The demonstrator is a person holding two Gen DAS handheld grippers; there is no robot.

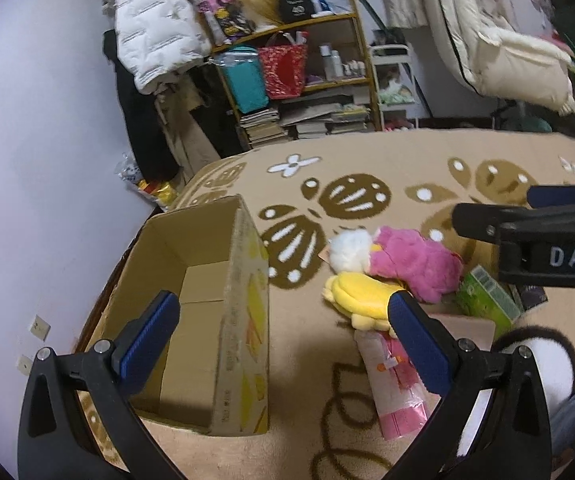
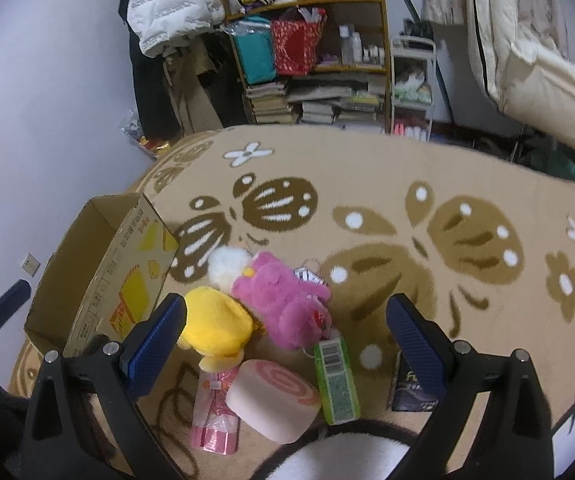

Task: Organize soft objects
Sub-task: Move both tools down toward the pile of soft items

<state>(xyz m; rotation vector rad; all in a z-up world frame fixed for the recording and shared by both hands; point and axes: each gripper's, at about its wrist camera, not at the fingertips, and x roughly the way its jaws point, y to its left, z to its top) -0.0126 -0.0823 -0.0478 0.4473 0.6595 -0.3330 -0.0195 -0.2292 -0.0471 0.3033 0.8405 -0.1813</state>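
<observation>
A pile of soft toys lies on the butterfly-patterned rug point(image 2: 367, 168): a pink plush point(image 2: 283, 300) point(image 1: 415, 260), a yellow plush point(image 2: 215, 324) point(image 1: 359, 292), a white fluffy ball point(image 2: 227, 264) point(image 1: 349, 250) and a pink-swirl cake cushion point(image 2: 275, 396). An open, empty cardboard box point(image 1: 207, 312) point(image 2: 99, 276) stands to their left. My left gripper point(image 1: 283, 316) is open and empty, hovering over the box's right wall. My right gripper point(image 2: 287, 320) is open and empty above the pile.
A green carton point(image 2: 335, 380) point(image 1: 487, 296), a pink wrapped packet point(image 2: 215, 412) point(image 1: 395, 388) and a dark blue box point(image 2: 407, 396) lie by the toys. A cluttered shelf point(image 2: 311, 48) and hanging coats stand beyond the rug. A black-and-white fluffy item point(image 2: 343, 456) lies nearest.
</observation>
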